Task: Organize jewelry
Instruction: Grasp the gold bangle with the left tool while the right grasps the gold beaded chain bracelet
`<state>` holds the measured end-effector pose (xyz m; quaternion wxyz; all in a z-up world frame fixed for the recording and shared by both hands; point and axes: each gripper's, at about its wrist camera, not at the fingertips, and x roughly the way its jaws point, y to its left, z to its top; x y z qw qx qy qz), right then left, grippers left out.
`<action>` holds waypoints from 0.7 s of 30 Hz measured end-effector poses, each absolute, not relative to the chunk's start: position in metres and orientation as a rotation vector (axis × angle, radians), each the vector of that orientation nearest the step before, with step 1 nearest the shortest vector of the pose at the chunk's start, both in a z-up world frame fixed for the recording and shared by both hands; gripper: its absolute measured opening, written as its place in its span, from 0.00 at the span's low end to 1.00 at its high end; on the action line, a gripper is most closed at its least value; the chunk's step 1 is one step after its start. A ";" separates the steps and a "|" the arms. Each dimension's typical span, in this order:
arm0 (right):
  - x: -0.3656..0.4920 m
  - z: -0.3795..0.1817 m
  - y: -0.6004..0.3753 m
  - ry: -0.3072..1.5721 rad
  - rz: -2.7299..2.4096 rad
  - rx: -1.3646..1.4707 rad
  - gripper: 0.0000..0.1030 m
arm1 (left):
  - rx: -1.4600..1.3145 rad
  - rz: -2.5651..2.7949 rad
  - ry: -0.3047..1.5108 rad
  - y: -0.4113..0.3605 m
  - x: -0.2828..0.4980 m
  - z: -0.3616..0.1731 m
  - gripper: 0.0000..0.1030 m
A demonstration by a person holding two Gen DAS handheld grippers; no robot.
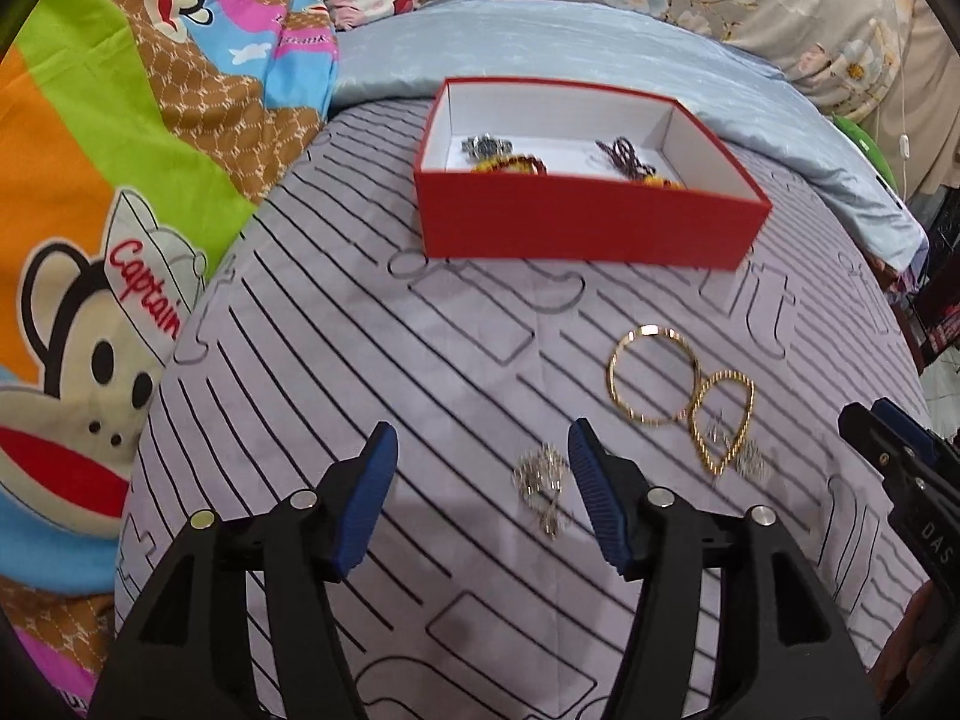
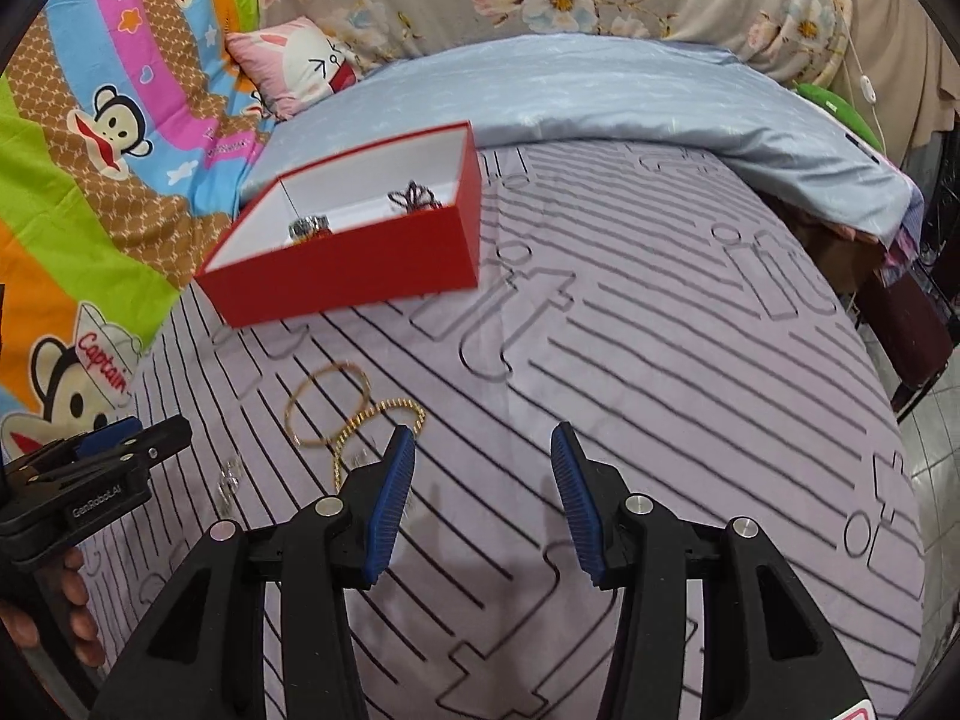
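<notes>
Red box (image 1: 576, 222) holding yellow beads only left view shows, both tongs (image 1: 483, 450) (image 2: 483, 450) spread, empty.

The box (image 1: 576, 222) is red outside and white inside; the bedsheet (image 1: 360, 360) beneath it is pale lilac with dark diagonal stripes and outlined lettering. The round bangle (image 1: 654, 375) and the teardrop-shaped bangle (image 1: 723, 420) are gold, the small earring cluster (image 1: 540, 483) silvery. The monkey-print blanket (image 1: 90, 180) shows orange, green, brown, pink and blue bands; both grippers carry blue ribbed pads (image 1: 372, 498) on black frames.
</notes>
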<state>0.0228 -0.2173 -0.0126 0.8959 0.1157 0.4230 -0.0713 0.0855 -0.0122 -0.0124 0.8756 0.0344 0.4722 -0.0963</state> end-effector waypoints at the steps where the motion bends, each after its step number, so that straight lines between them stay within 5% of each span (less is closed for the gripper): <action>1: 0.021 -0.016 -0.218 0.885 -0.147 0.244 0.46 | 0.074 -0.203 0.989 -0.013 0.083 -0.015 0.55; 10: 0.030 -0.032 -0.204 0.926 -0.091 0.255 0.46 | 0.074 -0.212 1.023 -0.016 0.074 -0.032 0.55; 21: 0.075 -0.044 -0.195 0.952 -0.066 0.251 0.26 | 0.059 -0.206 1.025 -0.024 0.091 -0.031 0.55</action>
